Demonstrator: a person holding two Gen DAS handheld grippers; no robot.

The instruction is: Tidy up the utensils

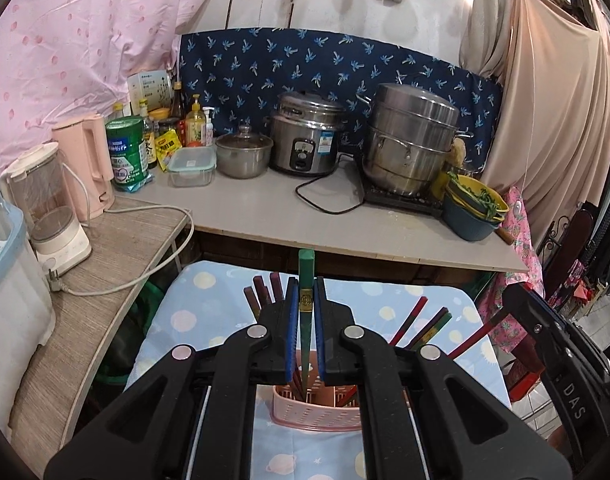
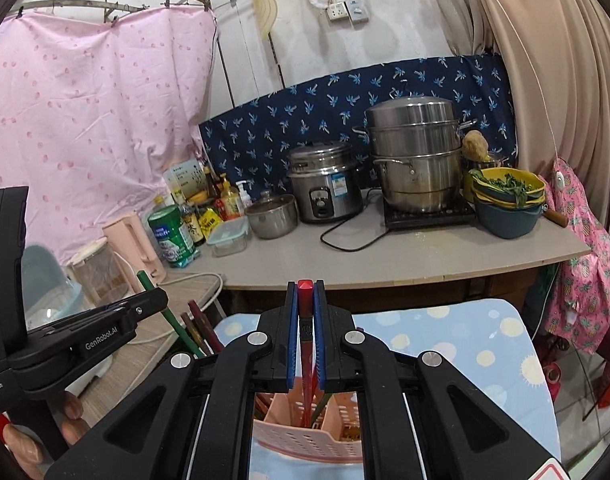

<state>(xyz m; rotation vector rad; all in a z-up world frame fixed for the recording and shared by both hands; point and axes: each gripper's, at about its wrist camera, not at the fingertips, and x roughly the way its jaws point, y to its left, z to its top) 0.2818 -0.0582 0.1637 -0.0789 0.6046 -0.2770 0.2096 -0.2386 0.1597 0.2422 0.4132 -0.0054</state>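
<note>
At the lower centre of both views stood the pink perforated plastic utensil basket (image 1: 317,410), already holding several dark red and green chopsticks (image 1: 265,294), so the sorting looked well advanced. The left gripper (image 1: 306,312) was clamped on a green square-ended chopstick (image 1: 306,276) whose lower end reached into the basket, and the right gripper (image 2: 305,320) likewise pinched a red chopstick (image 2: 305,296) standing in it. Both sticks had yet to be let go; whether any utensils remained loose elsewhere could not be told, since the grippers hid much of the star-and-moon patterned blue cloth (image 1: 405,300).
</note>
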